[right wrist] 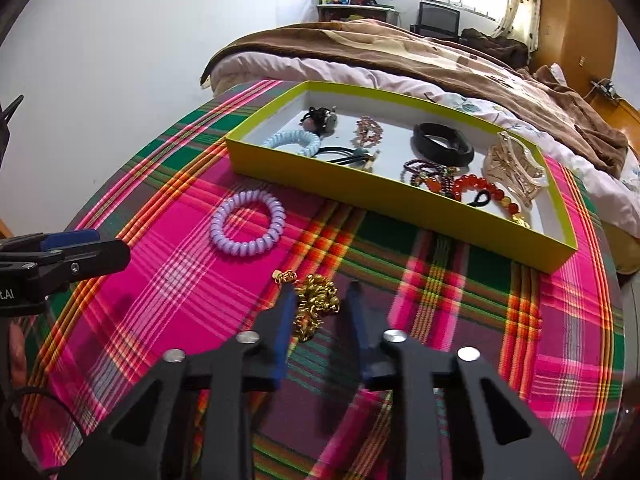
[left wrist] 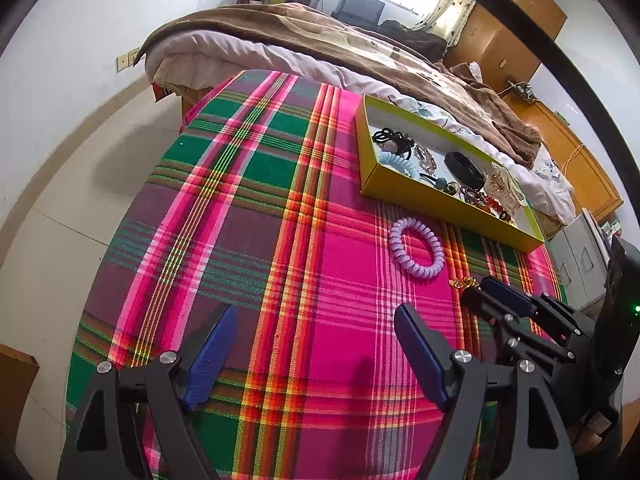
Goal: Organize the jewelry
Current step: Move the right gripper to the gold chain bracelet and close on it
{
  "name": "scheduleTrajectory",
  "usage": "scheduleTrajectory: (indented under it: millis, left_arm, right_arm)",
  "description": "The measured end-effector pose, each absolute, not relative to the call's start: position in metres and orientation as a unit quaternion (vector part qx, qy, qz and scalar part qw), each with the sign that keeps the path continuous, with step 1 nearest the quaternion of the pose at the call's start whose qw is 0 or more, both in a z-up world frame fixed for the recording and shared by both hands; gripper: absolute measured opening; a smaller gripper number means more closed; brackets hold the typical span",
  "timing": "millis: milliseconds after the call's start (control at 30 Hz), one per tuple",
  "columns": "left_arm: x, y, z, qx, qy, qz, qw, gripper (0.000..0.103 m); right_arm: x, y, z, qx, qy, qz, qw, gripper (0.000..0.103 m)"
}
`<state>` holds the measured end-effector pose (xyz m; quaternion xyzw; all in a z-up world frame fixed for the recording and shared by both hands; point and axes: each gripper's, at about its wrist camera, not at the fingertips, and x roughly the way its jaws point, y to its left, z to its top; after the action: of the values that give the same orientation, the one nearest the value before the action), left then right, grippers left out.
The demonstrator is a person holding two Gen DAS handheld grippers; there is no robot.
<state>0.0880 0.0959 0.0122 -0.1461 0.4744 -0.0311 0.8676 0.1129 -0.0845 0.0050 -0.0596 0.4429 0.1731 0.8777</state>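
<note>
A gold chain (right wrist: 316, 304) lies heaped on the plaid cloth (right wrist: 168, 280), and my right gripper (right wrist: 320, 290) is shut on it, a blue pad against each side. The left wrist view shows that gripper (left wrist: 476, 290) low at the right with a bit of the chain (left wrist: 464, 282) at its tip. A purple spiral hair tie (right wrist: 244, 246) lies loose just beyond, in front of the yellow-green box (right wrist: 360, 192). My left gripper (left wrist: 316, 312) hangs open over bare cloth, left of the hair tie (left wrist: 400, 256), with nothing between its fingers.
The box (left wrist: 440, 204) holds a blue spiral tie, black hair ties, a black bangle, bead bracelets and a gold claw clip (right wrist: 516, 172). Behind the table runs a bed with a brown blanket (right wrist: 400, 52). The table's left edge drops to a tiled floor (left wrist: 60, 200).
</note>
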Motion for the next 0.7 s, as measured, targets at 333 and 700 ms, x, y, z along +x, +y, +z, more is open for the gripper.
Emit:
scheduleTrajectory:
  millis: [333, 700]
  left_arm:
    - [0.095, 0.080, 0.013, -0.129, 0.481, -0.038, 0.866, 0.080]
    - [0.114, 0.057, 0.014, -0.102, 0.485, -0.048, 0.867, 0.080]
  right_arm:
    - [0.106, -0.102, 0.013, -0.026, 0.433, 0.178, 0.883, 0.000]
    - [0.101, -0.129, 0.013, 0.006, 0.427, 0.167, 0.889, 0.000]
